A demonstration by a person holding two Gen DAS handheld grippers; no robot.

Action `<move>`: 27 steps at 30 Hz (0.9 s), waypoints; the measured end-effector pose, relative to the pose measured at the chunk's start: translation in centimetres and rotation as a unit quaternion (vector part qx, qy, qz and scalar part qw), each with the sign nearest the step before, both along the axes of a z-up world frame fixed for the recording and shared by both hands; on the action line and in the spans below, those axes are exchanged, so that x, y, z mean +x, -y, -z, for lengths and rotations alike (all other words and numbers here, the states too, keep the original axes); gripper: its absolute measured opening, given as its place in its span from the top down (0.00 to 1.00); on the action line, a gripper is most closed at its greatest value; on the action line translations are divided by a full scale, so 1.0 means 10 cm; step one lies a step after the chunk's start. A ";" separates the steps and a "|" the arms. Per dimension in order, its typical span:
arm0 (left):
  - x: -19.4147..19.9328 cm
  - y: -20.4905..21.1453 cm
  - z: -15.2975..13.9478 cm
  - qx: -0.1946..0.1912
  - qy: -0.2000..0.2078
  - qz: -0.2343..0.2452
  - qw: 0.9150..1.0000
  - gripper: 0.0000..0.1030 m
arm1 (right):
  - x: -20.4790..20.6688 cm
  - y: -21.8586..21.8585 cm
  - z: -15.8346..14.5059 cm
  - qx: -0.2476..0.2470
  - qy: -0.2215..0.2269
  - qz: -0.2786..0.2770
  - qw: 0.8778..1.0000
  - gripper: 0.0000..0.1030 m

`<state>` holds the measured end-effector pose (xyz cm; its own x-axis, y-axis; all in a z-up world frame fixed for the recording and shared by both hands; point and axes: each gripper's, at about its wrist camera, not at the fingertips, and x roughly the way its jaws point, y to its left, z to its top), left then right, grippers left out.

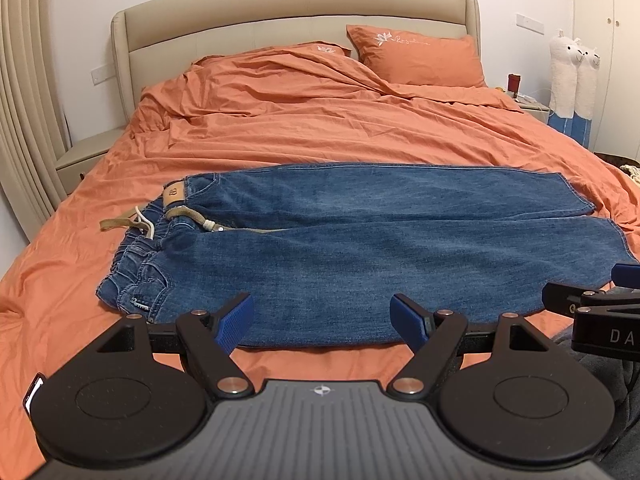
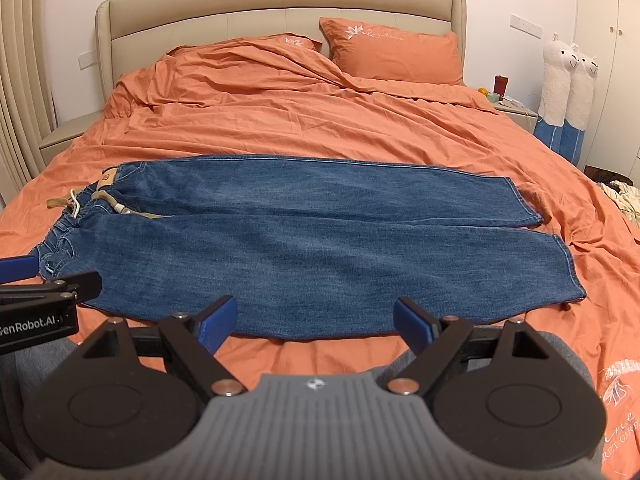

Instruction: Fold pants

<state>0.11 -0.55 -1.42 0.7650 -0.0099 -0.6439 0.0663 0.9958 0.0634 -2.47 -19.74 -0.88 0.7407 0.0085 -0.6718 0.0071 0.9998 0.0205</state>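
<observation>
Blue jeans [image 1: 340, 248] lie flat across the orange bed, waistband with a tan belt [image 1: 120, 223] to the left, leg hems to the right. They also show in the right wrist view [image 2: 300, 252]. My left gripper [image 1: 322, 320] is open and empty, above the near edge of the near leg toward the waist. My right gripper [image 2: 314, 320] is open and empty, above the near edge of the same leg toward the hem. The right gripper shows at the right edge of the left wrist view [image 1: 592, 300]. The left gripper shows at the left edge of the right wrist view [image 2: 40, 288].
The bed [image 1: 320, 128] has a rumpled orange duvet, two orange pillows [image 1: 420, 56] and a beige headboard [image 1: 280, 8]. Nightstands stand on both sides [image 1: 88, 152]. Two alpaca plush toys [image 1: 572, 80] lean at the right wall. A light cloth pile [image 2: 624, 200] lies at the right.
</observation>
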 end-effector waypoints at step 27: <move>-0.01 -0.08 -0.01 0.000 0.000 -0.004 1.000 0.12 | 0.00 -0.06 -0.01 -0.007 -0.006 -0.011 1.000 0.21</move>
